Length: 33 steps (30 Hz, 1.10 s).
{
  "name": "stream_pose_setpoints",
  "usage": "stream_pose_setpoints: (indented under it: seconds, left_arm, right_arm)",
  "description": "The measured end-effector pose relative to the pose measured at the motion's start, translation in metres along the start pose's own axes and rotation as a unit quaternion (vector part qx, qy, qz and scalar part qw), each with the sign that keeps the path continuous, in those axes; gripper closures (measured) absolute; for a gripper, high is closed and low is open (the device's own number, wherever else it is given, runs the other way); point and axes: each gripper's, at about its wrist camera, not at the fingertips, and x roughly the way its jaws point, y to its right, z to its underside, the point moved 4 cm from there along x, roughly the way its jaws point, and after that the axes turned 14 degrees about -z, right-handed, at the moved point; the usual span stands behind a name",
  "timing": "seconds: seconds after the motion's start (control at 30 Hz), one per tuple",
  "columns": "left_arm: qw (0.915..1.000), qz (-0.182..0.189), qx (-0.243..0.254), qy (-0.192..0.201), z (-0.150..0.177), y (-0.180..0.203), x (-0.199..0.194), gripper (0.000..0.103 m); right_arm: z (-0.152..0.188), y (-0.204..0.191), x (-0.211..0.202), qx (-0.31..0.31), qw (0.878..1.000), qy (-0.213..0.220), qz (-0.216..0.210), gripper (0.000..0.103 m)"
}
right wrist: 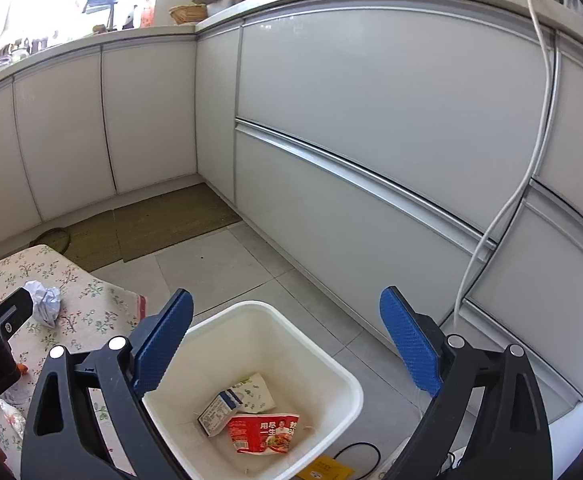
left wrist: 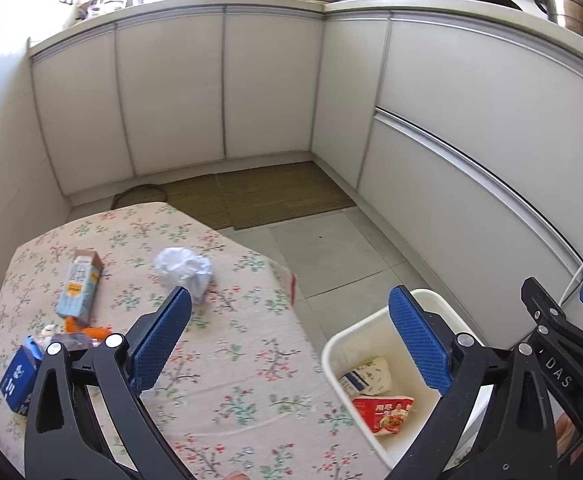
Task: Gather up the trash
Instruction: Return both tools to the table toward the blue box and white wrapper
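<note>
A white bin (left wrist: 363, 332) (right wrist: 251, 344) stands on the floor beside a table with a floral cloth (left wrist: 231, 380). In the bin lie a red food packet (right wrist: 263, 432) (left wrist: 383, 412) and a flattened white and blue carton (right wrist: 219, 408). On the table are a crumpled white paper (left wrist: 183, 266) (right wrist: 43, 302), a pale blue and orange carton (left wrist: 79, 288), a dark blue box (left wrist: 15, 384) and orange scraps (left wrist: 91, 330). My left gripper (left wrist: 289, 292) is open and empty, over the table's edge. Above the bin, my right gripper (right wrist: 285, 295) also stands open and empty.
White cabinet fronts (left wrist: 271, 80) wrap the corner behind. Woven mats (left wrist: 275, 192) lie on the grey tile floor (right wrist: 219, 264). A white cable (right wrist: 531, 160) hangs down the right cabinets. A yellow packet (right wrist: 327, 470) lies on the floor by the bin.
</note>
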Motion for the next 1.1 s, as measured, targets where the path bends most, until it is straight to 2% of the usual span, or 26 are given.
stream_pose_setpoints:
  seconds: [0.43,0.83,0.97,1.1]
  left_arm:
    - [0.9966,-0.063,-0.047,-0.023,0.009,-0.109,0.008,0.007]
    - [0.9869,-0.126,-0.081,-0.060,0.029,-0.211,0.018,0.007]
    - [0.9815,-0.148,-0.081,-0.091,0.042,-0.244,0.030,0.007]
    - [0.9719,-0.169,-0.062,-0.151,0.063,-0.278,0.057,0.007]
  right_arm:
    - [0.003,-0.107,0.007,-0.047,0.997,0.001,-0.058,0.011]
    - [0.026,-0.218,0.014,-0.107,0.986,-0.019,-0.130,0.011]
    - [0.038,-0.252,0.018,-0.129,0.978,-0.033,-0.157,0.011]
    - [0.054,-0.284,0.024,-0.164,0.968,-0.058,-0.183,0.011]
